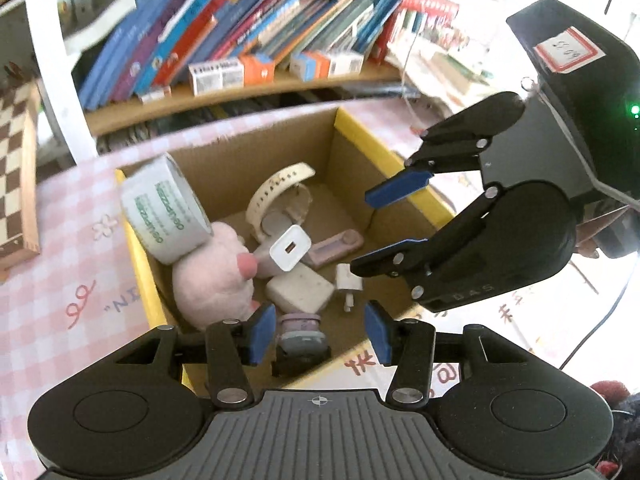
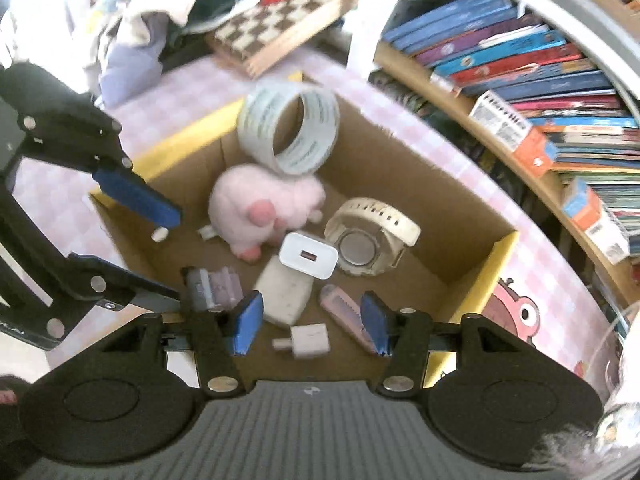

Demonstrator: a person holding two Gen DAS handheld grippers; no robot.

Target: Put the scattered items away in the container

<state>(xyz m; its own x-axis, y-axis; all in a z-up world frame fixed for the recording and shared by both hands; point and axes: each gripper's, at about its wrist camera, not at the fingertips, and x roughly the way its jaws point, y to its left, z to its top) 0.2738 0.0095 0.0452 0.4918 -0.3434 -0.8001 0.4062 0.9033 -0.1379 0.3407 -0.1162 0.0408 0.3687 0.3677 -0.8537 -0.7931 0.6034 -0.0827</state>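
An open cardboard box with a yellow rim (image 1: 400, 168) (image 2: 500, 256) holds a tape roll (image 1: 168, 208) (image 2: 256, 124) leaning on a pink plush toy (image 1: 208, 280) (image 2: 240, 208). Also inside are a cream watch (image 1: 276, 192) (image 2: 372, 216), a white USB charger (image 1: 288, 248) (image 2: 308, 256), a white power bank (image 1: 300, 288) (image 2: 284, 292), a pink utility knife (image 1: 336, 246) (image 2: 344, 308), a small white plug (image 1: 346, 278) (image 2: 310, 340) and a purple-grey item (image 1: 300, 332) (image 2: 212, 288). My left gripper (image 1: 320, 332) (image 2: 174, 260) and right gripper (image 2: 312, 328) (image 1: 364, 234) hang open over the box, with nothing between their pads.
The box stands on a pink checked tablecloth (image 1: 60, 280). A shelf of books (image 1: 240, 40) (image 2: 540, 60) runs behind it. A wooden chessboard (image 1: 16, 168) (image 2: 280, 28) lies at the table's edge, with a heap of cloth (image 2: 152, 8) beside it.
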